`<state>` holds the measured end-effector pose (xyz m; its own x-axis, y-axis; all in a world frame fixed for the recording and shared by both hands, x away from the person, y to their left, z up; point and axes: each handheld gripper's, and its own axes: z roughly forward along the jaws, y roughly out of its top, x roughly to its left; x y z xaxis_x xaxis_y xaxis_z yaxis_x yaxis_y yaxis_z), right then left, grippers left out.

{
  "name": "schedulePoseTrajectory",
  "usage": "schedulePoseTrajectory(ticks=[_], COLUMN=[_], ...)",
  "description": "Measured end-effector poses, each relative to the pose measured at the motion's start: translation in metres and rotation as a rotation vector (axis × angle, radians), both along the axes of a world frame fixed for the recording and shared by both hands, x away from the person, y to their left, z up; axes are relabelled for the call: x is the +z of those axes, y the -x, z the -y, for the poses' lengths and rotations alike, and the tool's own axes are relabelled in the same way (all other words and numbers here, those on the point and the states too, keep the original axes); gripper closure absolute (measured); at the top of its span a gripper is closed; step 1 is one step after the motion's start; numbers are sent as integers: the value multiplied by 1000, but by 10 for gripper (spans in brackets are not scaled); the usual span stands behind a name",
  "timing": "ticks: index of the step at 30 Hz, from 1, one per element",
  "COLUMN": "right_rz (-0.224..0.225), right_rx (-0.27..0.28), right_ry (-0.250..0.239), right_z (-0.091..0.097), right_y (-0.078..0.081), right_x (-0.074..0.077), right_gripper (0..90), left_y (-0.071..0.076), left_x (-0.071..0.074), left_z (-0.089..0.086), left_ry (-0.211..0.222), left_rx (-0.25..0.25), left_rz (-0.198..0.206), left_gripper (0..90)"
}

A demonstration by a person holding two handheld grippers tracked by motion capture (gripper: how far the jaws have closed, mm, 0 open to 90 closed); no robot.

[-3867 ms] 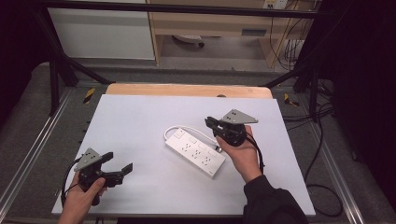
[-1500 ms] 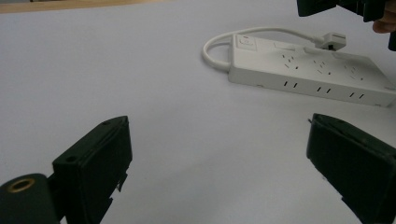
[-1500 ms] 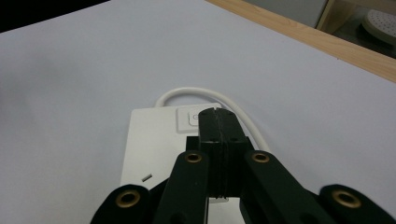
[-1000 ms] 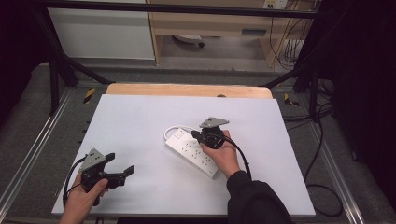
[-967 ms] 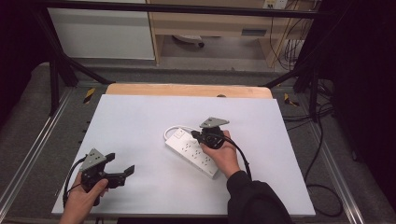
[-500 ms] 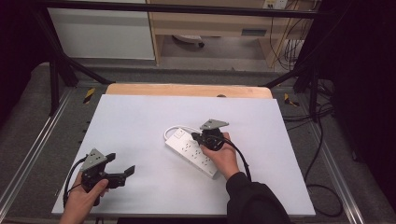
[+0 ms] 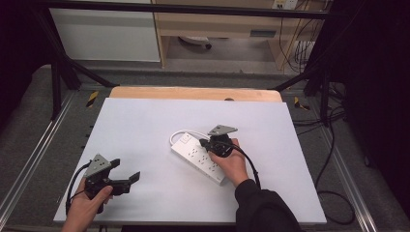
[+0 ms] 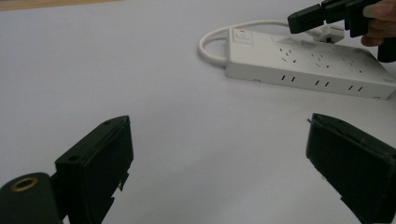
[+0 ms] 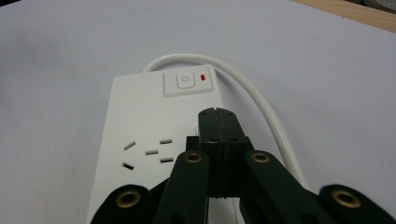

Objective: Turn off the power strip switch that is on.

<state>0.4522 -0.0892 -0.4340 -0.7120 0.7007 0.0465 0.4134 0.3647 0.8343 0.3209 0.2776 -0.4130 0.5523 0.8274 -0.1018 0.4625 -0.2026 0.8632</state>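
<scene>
Left gripper [image 7: 126, 177]: held in the person's left hand [image 7: 87, 205] near the table's near-left corner, jaws spread wide with nothing between them. In the left gripper view only bare white table surface [image 8: 163, 116] lies between the two black jaws.

Table [image 7: 145, 121]: white top, wooden strip along the far edge.

Power strip [image 7: 199, 157]: white, flat on the table, well ahead of the left gripper and to its right, directly under the right gripper's tips. Its long body runs diagonally in the high view. Rocker switch [image 9: 185, 81] with a small red indicator [image 9: 202, 77] at the end just beyond the right gripper's tips; socket slots [image 9: 145, 152] just to the left of those tips.

Cord [image 9: 261, 107]: white, leaves the switch end, loops round and passes along the right side of the right gripper.

Right gripper [image 9: 216, 113]: in the person's right hand [image 7: 232, 164], jaws pressed fully together, tips over the strip's top face just short of the switch. A small white part [image 8: 327, 31] sits under the tips in the left gripper view; whether it is gripped cannot be told.
</scene>
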Motion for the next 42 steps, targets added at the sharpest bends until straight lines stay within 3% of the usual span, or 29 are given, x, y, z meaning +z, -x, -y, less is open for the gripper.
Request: schedulePoseTrajectory(ticks=[42], right_rz=[-15], right_rx=[2], right_ry=[39], right_z=[-2], right_y=[0], right_x=[-4], right_gripper=[900], left_y=[0], left_x=[0], left_z=[1], left_ry=[-16], left_rx=[-5], left_rz=[1], left_gripper=[77])
